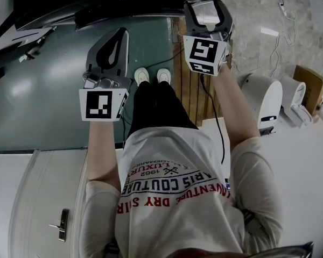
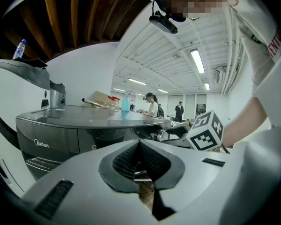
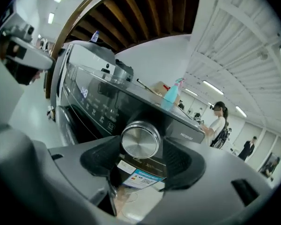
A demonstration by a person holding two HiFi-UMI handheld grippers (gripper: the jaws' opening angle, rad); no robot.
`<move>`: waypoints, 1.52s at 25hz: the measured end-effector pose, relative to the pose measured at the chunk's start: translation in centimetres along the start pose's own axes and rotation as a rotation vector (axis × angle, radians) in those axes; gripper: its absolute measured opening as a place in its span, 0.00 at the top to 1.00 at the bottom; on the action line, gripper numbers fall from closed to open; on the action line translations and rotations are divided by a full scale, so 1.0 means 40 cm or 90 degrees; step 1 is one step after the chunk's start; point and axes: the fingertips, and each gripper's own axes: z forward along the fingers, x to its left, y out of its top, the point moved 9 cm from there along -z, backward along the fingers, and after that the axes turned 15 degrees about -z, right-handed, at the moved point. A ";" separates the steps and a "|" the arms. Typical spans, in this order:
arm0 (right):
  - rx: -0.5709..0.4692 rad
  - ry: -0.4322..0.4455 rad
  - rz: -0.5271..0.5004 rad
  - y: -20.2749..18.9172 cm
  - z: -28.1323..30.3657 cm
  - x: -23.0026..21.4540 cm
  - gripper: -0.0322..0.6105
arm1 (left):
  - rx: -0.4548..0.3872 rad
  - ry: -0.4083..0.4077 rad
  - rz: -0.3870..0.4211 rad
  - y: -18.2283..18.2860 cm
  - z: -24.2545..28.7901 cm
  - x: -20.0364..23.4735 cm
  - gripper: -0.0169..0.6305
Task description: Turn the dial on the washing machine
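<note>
1. My right gripper [image 3: 143,161] is raised to the front of the washing machine [image 3: 91,102]. Its fingers [image 3: 185,165] are apart, 1 on each side of the dial [image 3: 140,141].
2. The silver dial sits on the dark control panel [image 3: 91,90], centred in the gap. I see no contact on either side.
3. Reason for the line-up: with the dial centred, both fingers should meet its rim together, so a wrist roll turns it instead of pushing it sideways.
4. The head view agrees: the right gripper [image 1: 204,1] is up at the machine's edge.
5. My left gripper [image 1: 116,36] hangs lower, well apart from the dial, with its fingers [image 2: 126,161] together on nothing. I judge it is parked, since 1 gripper is enough here.
6. My reading is that this is pre-grasp and the turn has not begun. The risk is the smooth metal rim slipping under a light squeeze.
</note>
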 end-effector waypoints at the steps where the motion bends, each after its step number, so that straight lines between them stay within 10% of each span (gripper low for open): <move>1: 0.006 -0.008 -0.034 -0.003 0.004 0.005 0.50 | 0.001 0.003 -0.002 -0.002 -0.001 0.002 0.95; 13: 0.010 -0.033 -0.112 0.002 0.016 0.014 0.51 | 0.008 0.021 -0.006 -0.020 -0.025 -0.003 0.95; 27: -0.016 0.013 0.161 -0.017 0.018 -0.022 0.50 | 0.009 0.029 -0.010 -0.033 -0.033 -0.007 0.95; 38: -0.012 -0.013 -0.011 -0.001 0.007 0.003 0.49 | 0.020 0.032 -0.012 -0.037 -0.036 -0.015 0.95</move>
